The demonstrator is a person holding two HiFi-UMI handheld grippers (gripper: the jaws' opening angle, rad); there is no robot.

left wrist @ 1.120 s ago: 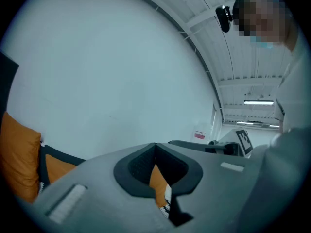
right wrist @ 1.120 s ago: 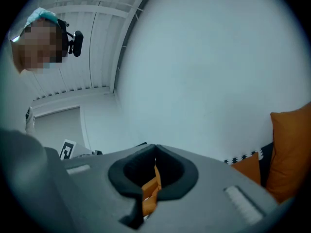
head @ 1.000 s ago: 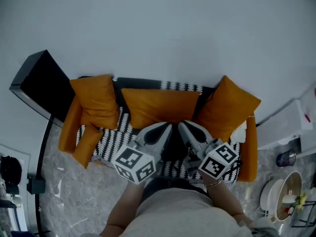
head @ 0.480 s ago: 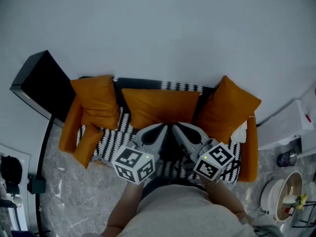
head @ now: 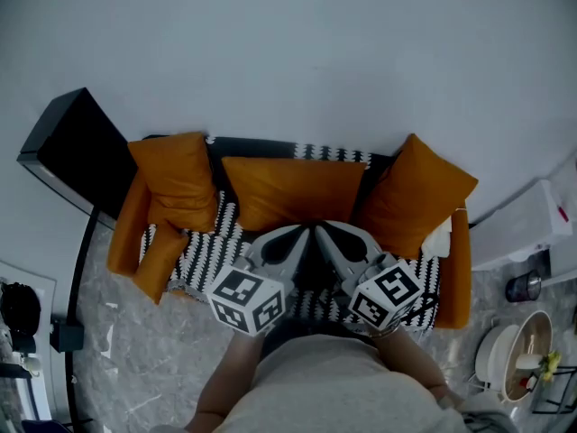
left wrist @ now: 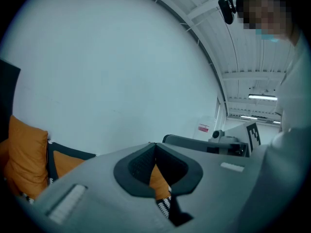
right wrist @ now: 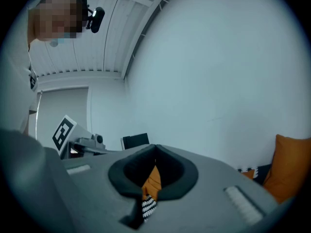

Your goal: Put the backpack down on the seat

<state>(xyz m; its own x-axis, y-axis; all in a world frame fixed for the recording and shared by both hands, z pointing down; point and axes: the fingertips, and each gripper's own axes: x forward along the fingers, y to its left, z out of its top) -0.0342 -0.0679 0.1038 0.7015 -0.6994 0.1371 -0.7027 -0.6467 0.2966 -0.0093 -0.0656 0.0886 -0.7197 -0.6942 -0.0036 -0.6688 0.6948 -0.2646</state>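
The left tool point(left wrist: 155, 145) and the right tool point(right wrist: 155, 147) each have their tips pressed together on nothing, side by side above the black-and-white patterned sofa seat point(head: 206, 253). No view shows the backpack clearly. If it is yet to be set down, it should probably go flat on the bare seat in front of the orange cushions point(head: 290, 193). Around it are a pale wall point(head: 297, 52) and a grey marbled floor point(head: 117, 354).

Sofa point(head: 126, 233), orange cushions point(head: 293, 189), throw point(head: 204, 253) (zigzag pattern)

Free seat point(head: 206, 253) before orange cushions point(head: 293, 192)
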